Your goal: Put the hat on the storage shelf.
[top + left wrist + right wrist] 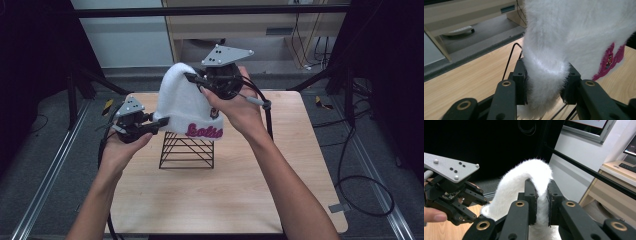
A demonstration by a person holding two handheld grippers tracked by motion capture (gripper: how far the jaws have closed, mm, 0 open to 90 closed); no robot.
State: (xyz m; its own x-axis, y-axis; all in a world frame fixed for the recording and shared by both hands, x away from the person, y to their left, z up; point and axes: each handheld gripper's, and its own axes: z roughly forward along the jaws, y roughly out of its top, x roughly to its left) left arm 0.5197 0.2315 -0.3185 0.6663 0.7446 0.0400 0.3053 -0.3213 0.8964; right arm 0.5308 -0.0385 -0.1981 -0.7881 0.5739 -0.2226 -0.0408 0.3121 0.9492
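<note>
Here the white hat [181, 102] hangs between both tools, left tool [159, 123] and right tool [192, 78] each pinching it.

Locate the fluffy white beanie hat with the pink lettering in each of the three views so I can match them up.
High view: the fluffy white beanie hat with pink lettering sits centre, over a black wire stand.
Left gripper view: it covers the upper right, its folded brim pinched in the left tongs.
Right gripper view: a white fold rises at centre, pinched in the right tongs.
Shared landmark: the light wooden table, also seen at and.
</note>
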